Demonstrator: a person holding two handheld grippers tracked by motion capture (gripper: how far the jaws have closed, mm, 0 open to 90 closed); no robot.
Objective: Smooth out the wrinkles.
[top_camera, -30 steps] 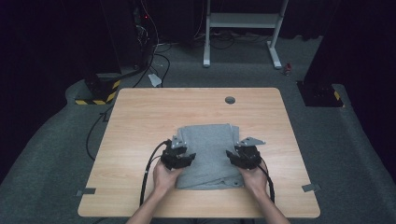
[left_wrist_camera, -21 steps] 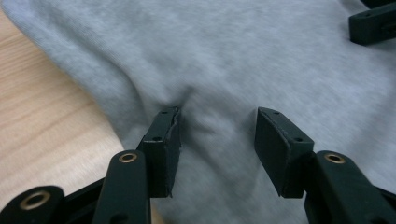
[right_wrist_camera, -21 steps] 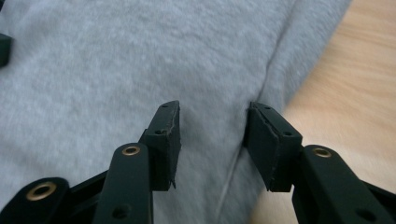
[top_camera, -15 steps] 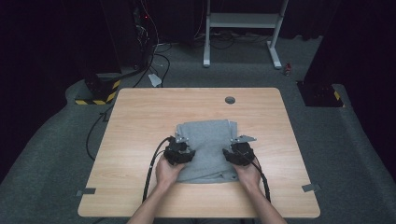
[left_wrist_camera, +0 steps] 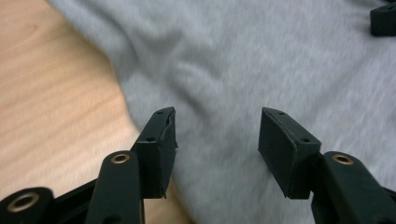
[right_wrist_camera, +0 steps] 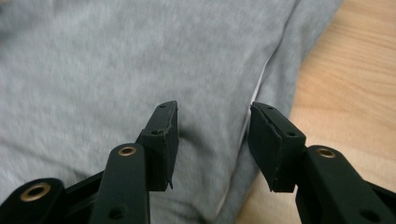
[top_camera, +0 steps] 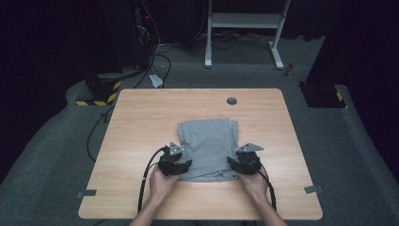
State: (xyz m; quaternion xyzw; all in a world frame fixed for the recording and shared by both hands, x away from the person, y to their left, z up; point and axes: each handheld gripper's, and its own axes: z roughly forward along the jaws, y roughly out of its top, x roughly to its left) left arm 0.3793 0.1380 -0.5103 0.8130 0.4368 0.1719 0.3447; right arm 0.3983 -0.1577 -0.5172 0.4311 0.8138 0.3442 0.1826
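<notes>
A folded grey garment lies flat on the wooden table, near its middle. My left gripper rests at the garment's near left corner. In the left gripper view, my left gripper hovers over the grey cloth by its left edge; its jaws have just been opening, and nothing is pinched between them. My right gripper is at the near right corner. Seen in the right gripper view, it stands open above the cloth, straddling the garment's right-hand fold.
A round cable hole sits in the tabletop beyond the garment. Bare wood surrounds the cloth on all sides. Tape marks lie at the near corners. On the floor behind stand a white frame and a yellow-striped base with cables.
Both grippers moved slightly forward over the garment, then came back toward its near edge. The cloth's near part now looks narrower and tidier than a second ago.
</notes>
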